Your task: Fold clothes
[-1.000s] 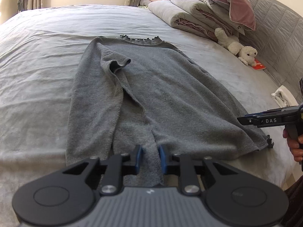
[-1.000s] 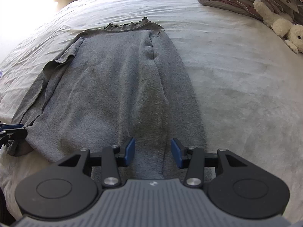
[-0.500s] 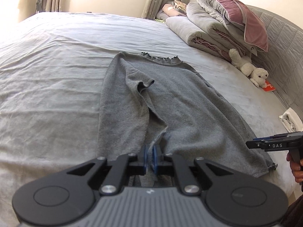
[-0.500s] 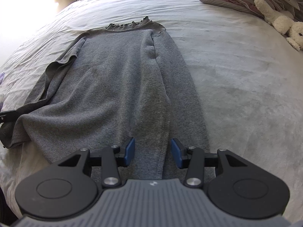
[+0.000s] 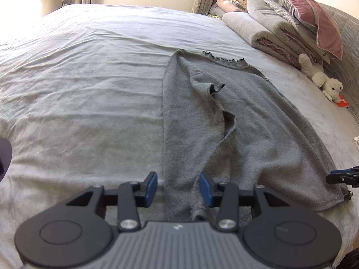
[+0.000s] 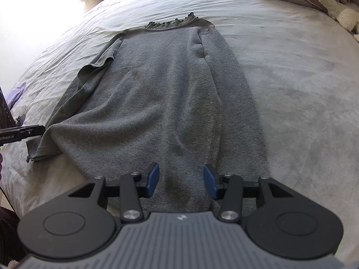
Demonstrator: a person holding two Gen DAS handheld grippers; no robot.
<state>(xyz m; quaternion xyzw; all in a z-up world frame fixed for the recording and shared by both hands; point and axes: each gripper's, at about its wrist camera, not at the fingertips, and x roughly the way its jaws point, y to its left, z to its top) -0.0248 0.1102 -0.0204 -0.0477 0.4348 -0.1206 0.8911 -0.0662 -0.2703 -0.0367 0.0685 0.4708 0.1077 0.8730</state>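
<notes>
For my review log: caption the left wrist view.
Open left claw over the folded grey knit sweater's hem on a pale bed sheet.

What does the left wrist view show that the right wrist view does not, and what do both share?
Only the left wrist view: a pink pillow, a red item by the toy, the folded-in sleeve between the left gripper's just-opened jaws. Only the right wrist view: a purple cloth, the right gripper open over the hem. Both: sweater, bed, toy, quilts.
</notes>
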